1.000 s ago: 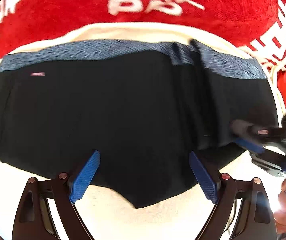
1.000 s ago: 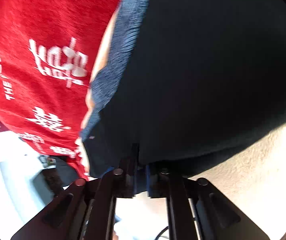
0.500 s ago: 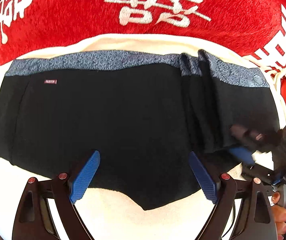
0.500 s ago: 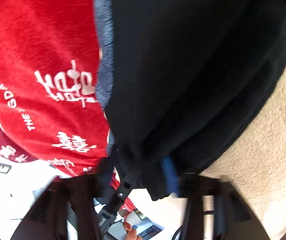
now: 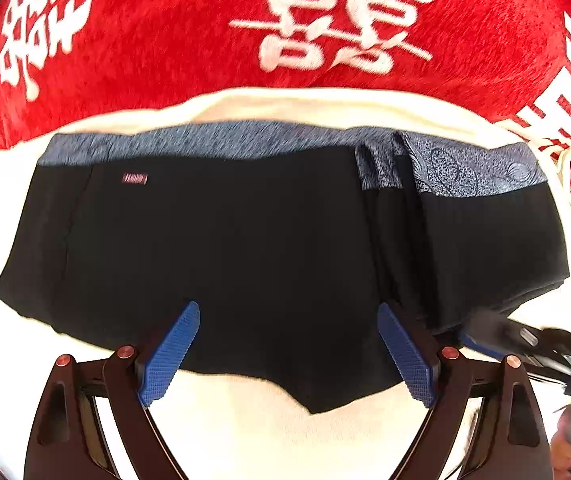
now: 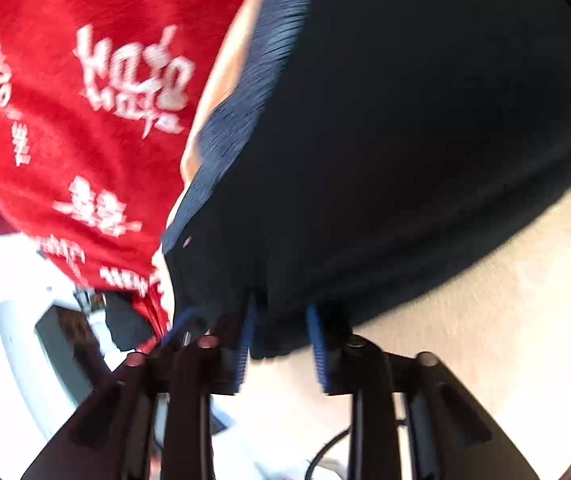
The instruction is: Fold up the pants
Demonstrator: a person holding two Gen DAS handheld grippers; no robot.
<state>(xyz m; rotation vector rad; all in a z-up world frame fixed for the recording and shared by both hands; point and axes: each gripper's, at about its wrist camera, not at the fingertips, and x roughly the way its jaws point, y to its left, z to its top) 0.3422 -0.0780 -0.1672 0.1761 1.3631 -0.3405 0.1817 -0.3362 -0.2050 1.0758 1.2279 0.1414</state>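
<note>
Black pants [image 5: 245, 264], spread flat on cream mat [image 5: 269, 432]. Left gripper [image 5: 289, 354]: fingers wide apart, unchanged. Right gripper [image 6: 281, 344]: fingers now parted, hem released; fold pending.

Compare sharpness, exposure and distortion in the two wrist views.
Left wrist: pants mostly sharp, blown-out cream cloth, fisheye bowing, right gripper smeared. Right wrist: heavy motion blur streaks the waistband and red blanket; lower left overexposed.
</note>
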